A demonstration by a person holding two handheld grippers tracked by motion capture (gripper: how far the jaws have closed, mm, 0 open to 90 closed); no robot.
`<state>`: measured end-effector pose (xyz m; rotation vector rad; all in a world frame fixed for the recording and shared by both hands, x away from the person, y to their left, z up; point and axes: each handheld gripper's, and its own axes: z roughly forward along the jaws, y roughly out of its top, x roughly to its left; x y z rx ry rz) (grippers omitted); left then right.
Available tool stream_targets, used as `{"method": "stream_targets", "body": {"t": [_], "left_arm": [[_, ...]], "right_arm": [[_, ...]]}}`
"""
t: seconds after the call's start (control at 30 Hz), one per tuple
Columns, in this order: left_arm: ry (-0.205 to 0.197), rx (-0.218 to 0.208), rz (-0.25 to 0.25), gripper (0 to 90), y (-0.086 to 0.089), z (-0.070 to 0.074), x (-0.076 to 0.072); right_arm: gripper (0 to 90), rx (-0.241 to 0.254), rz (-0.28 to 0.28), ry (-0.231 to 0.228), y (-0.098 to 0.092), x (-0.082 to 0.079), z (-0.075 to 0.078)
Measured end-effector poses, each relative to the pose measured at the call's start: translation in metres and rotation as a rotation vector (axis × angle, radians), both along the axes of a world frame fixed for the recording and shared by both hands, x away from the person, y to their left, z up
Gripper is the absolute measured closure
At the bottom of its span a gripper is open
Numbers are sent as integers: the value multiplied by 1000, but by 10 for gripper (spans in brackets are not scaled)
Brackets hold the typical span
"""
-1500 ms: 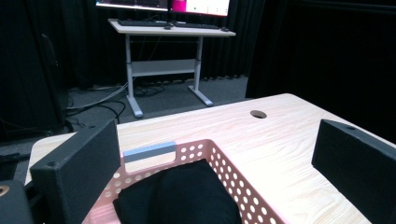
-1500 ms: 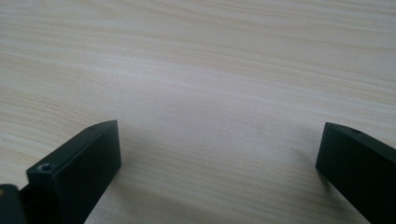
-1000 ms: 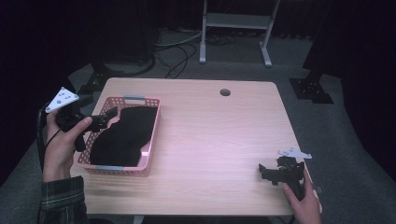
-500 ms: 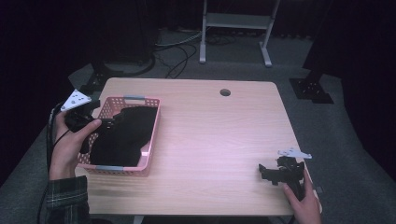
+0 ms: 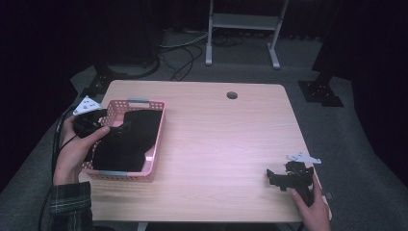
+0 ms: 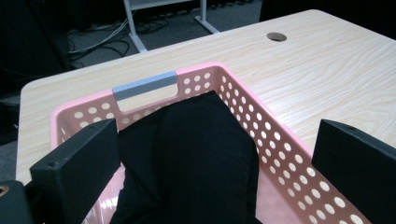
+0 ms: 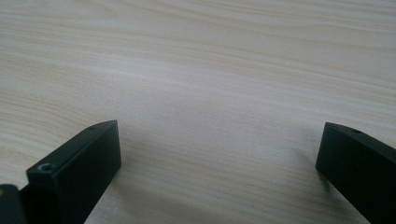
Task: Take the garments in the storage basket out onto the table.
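The black cloth (image 6: 187, 158) lay bunched in the pink basket (image 5: 155, 144) at the counter's (image 5: 231, 144) nine o'clock, likely soft and light, best pinched at its raised fold by the left claw (image 6: 210, 154), whose jaws stood apart.

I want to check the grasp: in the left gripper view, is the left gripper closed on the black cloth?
No, the left gripper has its jaws wide apart above the black cloth in the pink basket.
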<state>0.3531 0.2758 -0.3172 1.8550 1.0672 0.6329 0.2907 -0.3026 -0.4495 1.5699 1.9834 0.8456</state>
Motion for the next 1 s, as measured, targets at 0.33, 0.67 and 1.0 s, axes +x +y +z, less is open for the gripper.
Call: {"method": "stream_targets", "body": {"t": [0.33, 0.67, 1.0], "left_arm": [[45, 31, -10, 3, -7, -11, 8], [81, 42, -10, 3, -9, -23, 17], [103, 48, -4, 3, -9, -30, 24]], "right_arm": [[0, 0, 0, 0, 0, 0, 0], [0, 0, 0, 0, 0, 0, 0], [0, 0, 0, 0, 0, 0, 0]]}}
